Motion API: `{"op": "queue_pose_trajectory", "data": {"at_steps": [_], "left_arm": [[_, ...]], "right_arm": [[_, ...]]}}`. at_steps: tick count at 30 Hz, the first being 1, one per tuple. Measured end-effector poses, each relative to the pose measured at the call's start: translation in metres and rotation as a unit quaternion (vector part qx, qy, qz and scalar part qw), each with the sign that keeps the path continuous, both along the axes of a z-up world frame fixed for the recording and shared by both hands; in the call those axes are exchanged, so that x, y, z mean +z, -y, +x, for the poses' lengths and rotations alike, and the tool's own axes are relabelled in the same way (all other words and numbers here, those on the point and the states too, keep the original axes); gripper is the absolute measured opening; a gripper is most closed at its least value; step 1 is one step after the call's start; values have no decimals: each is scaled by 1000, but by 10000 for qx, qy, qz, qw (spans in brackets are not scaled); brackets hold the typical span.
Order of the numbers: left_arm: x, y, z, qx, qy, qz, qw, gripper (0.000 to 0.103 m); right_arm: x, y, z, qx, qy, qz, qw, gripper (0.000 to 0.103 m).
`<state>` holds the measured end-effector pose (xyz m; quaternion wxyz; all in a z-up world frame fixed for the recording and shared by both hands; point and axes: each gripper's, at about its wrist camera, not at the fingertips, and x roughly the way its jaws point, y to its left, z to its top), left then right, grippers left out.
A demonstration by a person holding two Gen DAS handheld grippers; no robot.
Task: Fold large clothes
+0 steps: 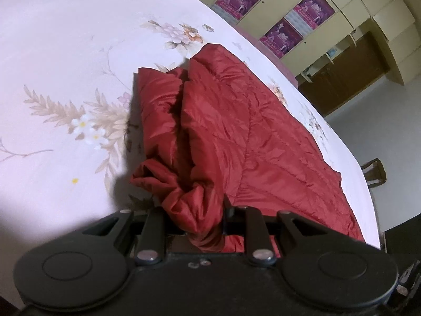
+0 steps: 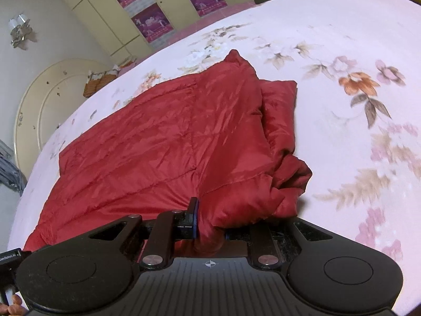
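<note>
Fingers [image 2: 194,217] of the right gripper [image 2: 209,226] were pressed onto a bunched fold of the red quilted jacket [image 2: 168,142], the cloth squeezed into a tight roll between the jaws. On the other side, the left gripper [image 1: 204,226] was likewise clamped on a gathered wad of the same garment, its fingers [image 1: 226,208] largely buried in the fabric.

Most of the jacket [image 1: 252,137] was spread flat on the bed, its shiny padded panels stitched in lines and creased all over. Along one edge a layer was doubled over, with a sleeve-like lobe crumpled near each gripper; the far corner was seen pointing toward the cabinets. From both held points the fabric was lifted slightly off the sheet — the rest was lying in contact with it.

Beneath it, a pale pink bedsheet [image 1: 65,52] printed with beige fern sprays, white blossoms and orange and pink flowers [image 2: 360,84] was stretched smooth across the mattress. A shadow was cast on the sheet just beside the left gripper.

Beyond the bed, cream cabinet doors [image 2: 86,2] were hung with purple posters [image 1: 238,0] — several could be counted in each view. A brown wooden desk unit [image 1: 344,76] was set under the cabinets, a rounded cream headboard [image 2: 39,100] was visible at the bed's end, and a wall lamp [image 2: 19,31] was mounted above it. Part of a wooden chair [image 1: 375,173] was seen past the mattress edge, on a pale floor.
</note>
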<state>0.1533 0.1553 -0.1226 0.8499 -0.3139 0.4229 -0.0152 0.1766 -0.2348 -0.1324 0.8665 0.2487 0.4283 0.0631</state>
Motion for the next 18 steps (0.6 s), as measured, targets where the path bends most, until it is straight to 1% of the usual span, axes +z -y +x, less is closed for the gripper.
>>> {"op": "queue_pose_trajectory", "data": {"at_steps": [1,2,3,4,5,6,9,11,13,15,18], "left_arm": [[-1,2,1,-5,-2,85,10000,27],[-1,4,2,-9,-22,193,9998,32],[-1,6,-2,-10,-25,314,9995,40],[-2,7,0,12,-54,456,9989,48],[-1,9,1,71,-111,649,9978,68],[0,9,-2,124,-102,829,9964,77],[9,8,-8,203,34,1254,9919,80],[13,1,-10,331,70,1313,9908,83],[13,-6,-10,378,-8,1172,9924,84],[11,-12,-11,419,-173,906,9949,84],[5,-14,-19,476,-371,388,9974,84]], "right_arm": [[0,0,-1,-33,7,8,10000,19],[1,0,0,-89,-14,-10,10000,29],[2,0,0,-170,-22,-123,9998,37],[6,0,-2,-262,17,-258,9993,48],[9,2,-4,-342,59,-360,9987,54],[13,4,-6,-395,111,-449,9981,56],[25,9,-16,-520,284,-890,9943,58],[33,14,-24,-683,410,-1163,9900,59],[44,18,-28,-821,620,-1385,9850,60],[55,18,-29,-765,806,-1447,9832,60],[68,-2,-15,-375,1079,-1496,9821,60]]}}
